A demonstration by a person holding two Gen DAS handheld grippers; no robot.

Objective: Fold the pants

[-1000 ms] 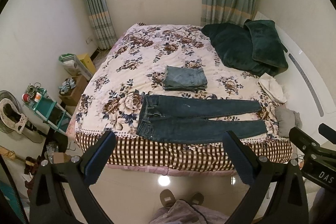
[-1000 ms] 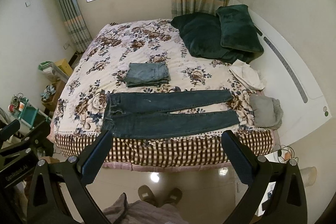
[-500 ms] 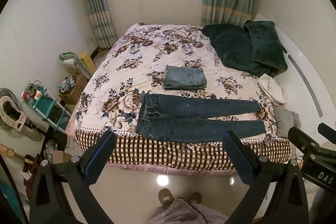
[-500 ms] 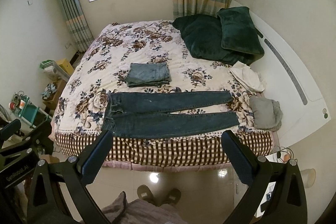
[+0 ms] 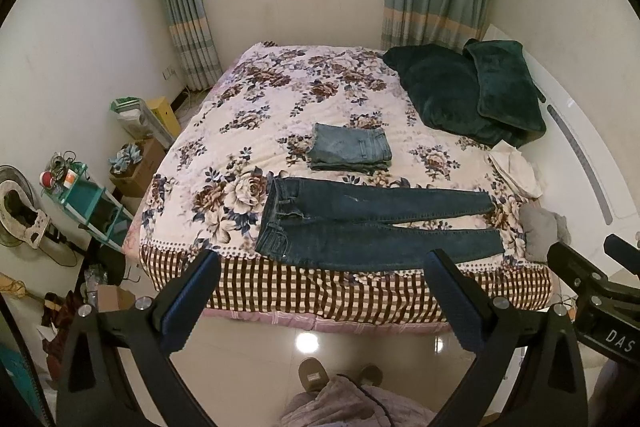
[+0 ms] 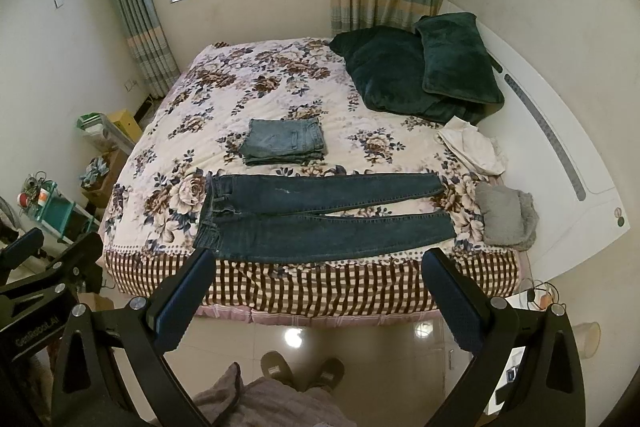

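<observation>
Dark blue jeans (image 5: 372, 223) lie flat along the near edge of the floral bed (image 5: 304, 95), waistband to the left, legs stretched right; they also show in the right wrist view (image 6: 320, 219). A folded light-blue pair (image 5: 352, 149) sits behind them mid-bed, also seen in the right wrist view (image 6: 284, 141). My left gripper (image 5: 320, 291) is open and empty, held above the floor short of the bed. My right gripper (image 6: 318, 289) is open and empty at the same distance.
Dark green pillows (image 5: 468, 91) lie at the bed's right end, with a white cloth (image 6: 472, 147) and a grey garment (image 6: 506, 217) near the white headboard (image 6: 560, 155). A teal shelf (image 5: 92, 203), boxes and a fan stand left of the bed. My feet show on the tiled floor.
Both views have shifted slightly, the bed sitting a little higher in frame. The jeans have not moved and both grippers stay open.
</observation>
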